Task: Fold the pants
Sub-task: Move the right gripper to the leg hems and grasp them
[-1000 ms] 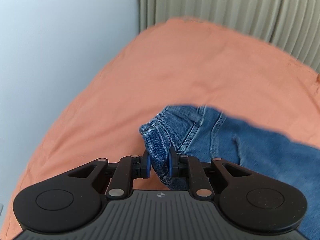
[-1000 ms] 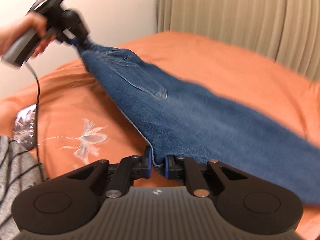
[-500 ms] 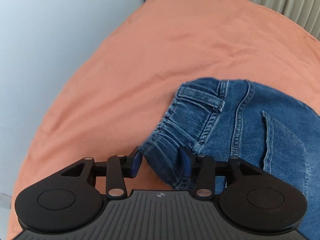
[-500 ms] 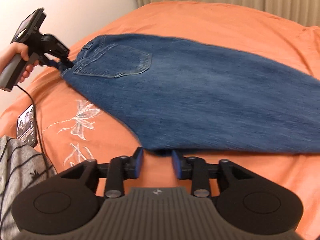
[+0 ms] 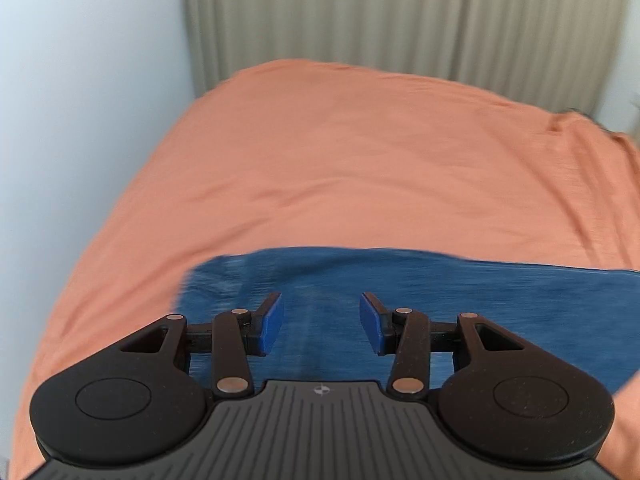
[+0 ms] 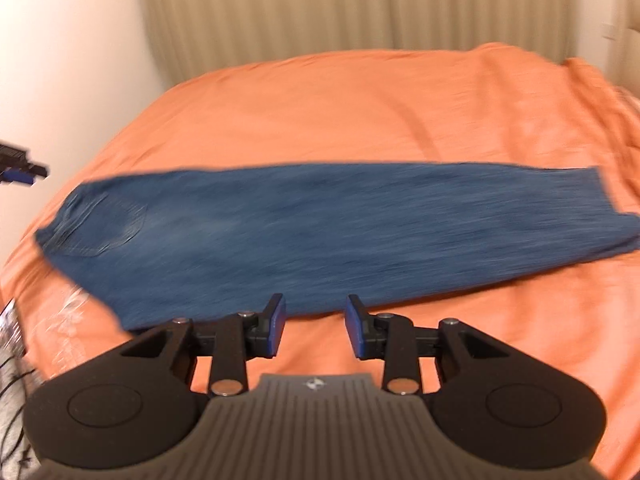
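Note:
The blue jeans (image 6: 320, 236) lie flat across the orange bed sheet (image 6: 340, 120), folded lengthwise. The waist and a back pocket (image 6: 104, 228) are at the left, the hems at the right. My right gripper (image 6: 315, 326) hangs open just in front of the jeans' near edge, with nothing between its blue pads. My left gripper (image 5: 320, 322) is open above the waist end of the jeans (image 5: 460, 292), apart from the denim. In the right wrist view the left gripper (image 6: 16, 168) shows only as a blurred tip at the far left edge.
A white wall (image 5: 80, 80) borders the bed on the left and a beige pleated curtain (image 5: 400, 12) hangs behind it. Grey striped fabric (image 6: 12, 400) sits at the lower left corner. Bare orange sheet (image 5: 340, 152) stretches beyond the jeans.
Both grippers held the jeans in the air a second ago. They have opened, let go and drawn back and up. The jeans now rest flat on the bed.

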